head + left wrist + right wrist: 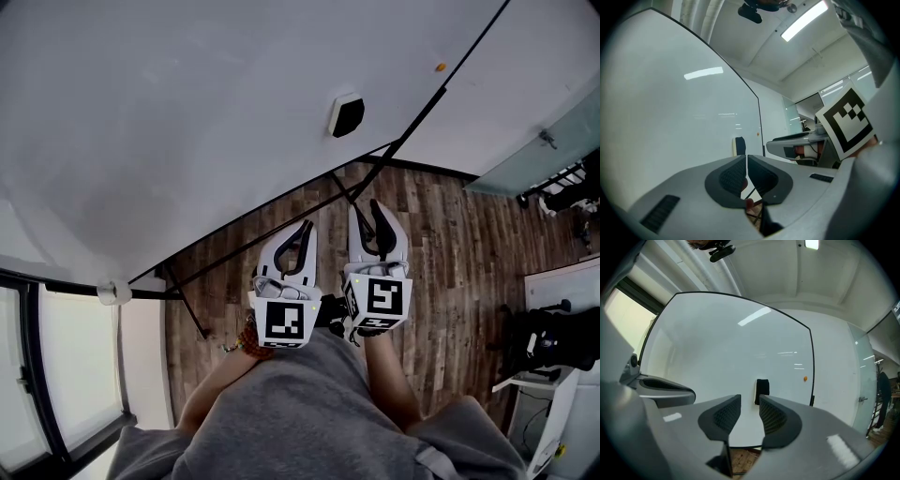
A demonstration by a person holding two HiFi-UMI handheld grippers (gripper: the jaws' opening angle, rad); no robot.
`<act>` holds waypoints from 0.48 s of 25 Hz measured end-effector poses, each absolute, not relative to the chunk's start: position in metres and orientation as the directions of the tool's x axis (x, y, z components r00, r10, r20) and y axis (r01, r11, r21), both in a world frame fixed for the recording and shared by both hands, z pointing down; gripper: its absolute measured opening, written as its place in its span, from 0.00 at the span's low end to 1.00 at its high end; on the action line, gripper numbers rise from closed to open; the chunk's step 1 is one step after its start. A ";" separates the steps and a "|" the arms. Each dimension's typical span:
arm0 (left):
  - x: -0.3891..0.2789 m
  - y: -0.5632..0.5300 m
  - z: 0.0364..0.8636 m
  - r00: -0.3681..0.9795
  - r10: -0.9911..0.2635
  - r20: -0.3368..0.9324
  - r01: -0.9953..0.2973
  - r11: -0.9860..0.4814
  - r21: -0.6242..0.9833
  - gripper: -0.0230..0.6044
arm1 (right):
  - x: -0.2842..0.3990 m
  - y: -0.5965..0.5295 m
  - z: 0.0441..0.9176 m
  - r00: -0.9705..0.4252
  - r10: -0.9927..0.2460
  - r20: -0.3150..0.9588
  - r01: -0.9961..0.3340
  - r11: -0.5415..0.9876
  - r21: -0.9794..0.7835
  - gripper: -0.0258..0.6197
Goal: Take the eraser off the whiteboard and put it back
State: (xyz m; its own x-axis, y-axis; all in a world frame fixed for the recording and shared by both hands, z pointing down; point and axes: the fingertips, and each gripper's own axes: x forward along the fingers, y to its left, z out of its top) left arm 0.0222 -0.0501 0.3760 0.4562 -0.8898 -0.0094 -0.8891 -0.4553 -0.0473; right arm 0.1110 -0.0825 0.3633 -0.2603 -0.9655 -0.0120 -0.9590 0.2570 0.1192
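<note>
Eraser [762, 391] stuck on whiteboard [708, 352], right gripper [750, 403] jaws parted, empty, left gripper [746, 161] closed.

large white whiteboard [187, 112]: cut by top, left edges | small orange dot [440, 67]: too small to identify

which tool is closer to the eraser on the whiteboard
Right. The right tool faces the eraser, not touching; the left tool is farther back, to its left.
</note>
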 end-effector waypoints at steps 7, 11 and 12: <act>0.020 -0.069 0.379 0.444 -0.896 0.002 -0.895 -0.444 -0.045 0.05 | 0.108 -0.104 0.367 -0.275 -0.961 0.002 -0.955 0.273 0.116 0.26; 0.023 -0.079 0.378 0.441 -0.897 -0.005 -0.897 -0.441 -0.039 0.05 | 0.111 -0.114 0.368 -0.277 -0.961 0.006 -0.954 0.276 0.115 0.27; 0.024 -0.082 0.379 0.440 -0.898 -0.004 -0.897 -0.440 -0.038 0.05 | 0.112 -0.117 0.368 -0.278 -0.961 0.007 -0.954 0.277 0.115 0.27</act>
State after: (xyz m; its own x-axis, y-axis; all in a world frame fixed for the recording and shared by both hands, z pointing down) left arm 0.0241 -0.0821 0.3790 0.4403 -0.8979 -0.0039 -0.8973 -0.4398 -0.0377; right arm 0.1124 -0.1170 0.3682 -0.2777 -0.9606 0.0066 -0.9541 0.2766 0.1151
